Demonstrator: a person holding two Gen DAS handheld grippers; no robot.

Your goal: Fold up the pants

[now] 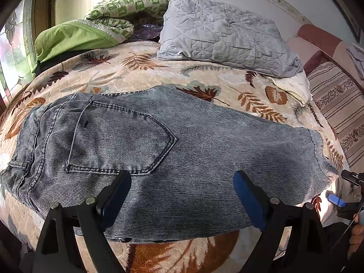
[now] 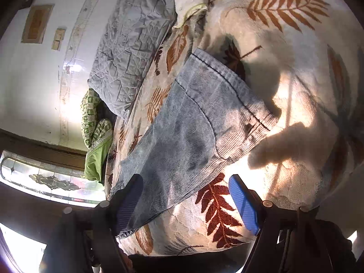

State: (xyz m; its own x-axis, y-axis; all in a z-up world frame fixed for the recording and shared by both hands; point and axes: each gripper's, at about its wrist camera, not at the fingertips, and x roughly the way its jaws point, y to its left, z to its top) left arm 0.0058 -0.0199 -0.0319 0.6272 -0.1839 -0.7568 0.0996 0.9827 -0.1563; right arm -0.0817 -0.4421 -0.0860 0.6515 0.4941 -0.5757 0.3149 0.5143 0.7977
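The pants (image 1: 159, 150) are lying flat on the bed (image 1: 141, 72), already doubled leg over leg, with their long axis running side to side across the left wrist view — waistband and back pocket (image 1: 122, 141) toward the left, the leg hems (image 1: 318, 152) toward the right.

The left gripper (image 1: 182, 202) is hovering over the near long edge around mid-length, its fingers standing wide apart with nothing between them. The right gripper (image 2: 186, 202) is sitting near the hem end, its fingers likewise spread and empty; one pad (image 2: 129, 202) is overlapping the denim edge in the picture, though whether it is touching cannot be told.

So the coming fold is probably turning on this: the hems are lying closest to the right gripper, the waist closest to the left, and folding along the long axis would mean carrying one end over to the other.

The left wrist view is showing the whole garment and a grey pillow (image 1: 223, 36) beyond it — the right wrist view is showing only the hem end, but with the stitched hem and the gripper's shadow on the bedspread close up.
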